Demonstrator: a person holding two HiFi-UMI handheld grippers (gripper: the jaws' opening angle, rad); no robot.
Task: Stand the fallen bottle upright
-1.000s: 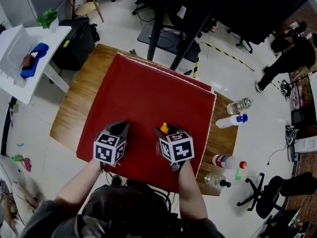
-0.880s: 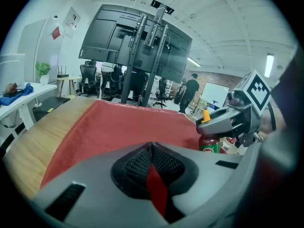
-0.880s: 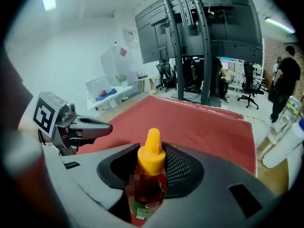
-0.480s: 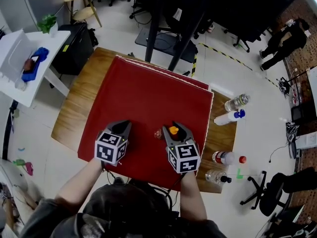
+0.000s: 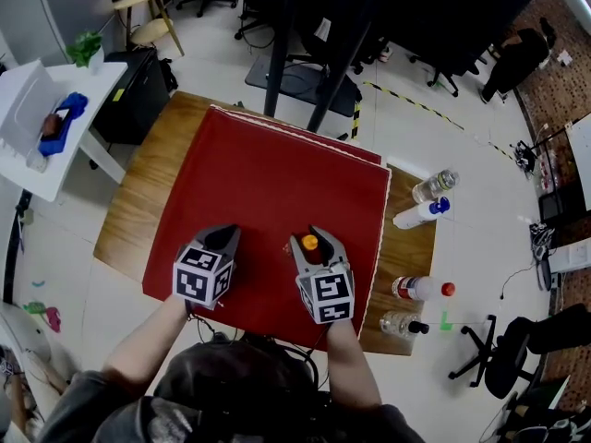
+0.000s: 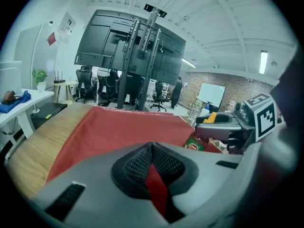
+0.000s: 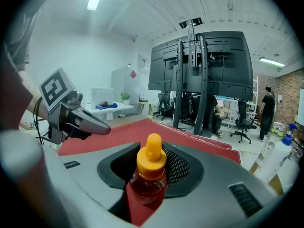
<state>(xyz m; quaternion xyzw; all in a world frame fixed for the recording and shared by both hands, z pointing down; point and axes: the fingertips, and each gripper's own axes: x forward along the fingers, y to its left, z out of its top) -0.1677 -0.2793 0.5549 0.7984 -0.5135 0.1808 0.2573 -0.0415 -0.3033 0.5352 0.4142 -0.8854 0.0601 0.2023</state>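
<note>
My right tool (image 5: 308, 237) is clamped on the bottle (image 7: 151, 172) just under its orange cap (image 5: 310, 243), over the red cloth (image 5: 277, 173) near that cloth's near edge and right of its middle. The bottle's long axis runs close to vertical, cap up and body hanging below my jaws. Seen from the left it leans a little. I cannot tell whether its base touches the cloth. I judge the coming move turns on bringing that base flat onto the cloth straight beneath the cap before I let go. My left tool (image 5: 225, 233) hangs over the cloth's near edge, left of the bottle, with its jaws together on nothing, so the right one is the nearer.
</note>
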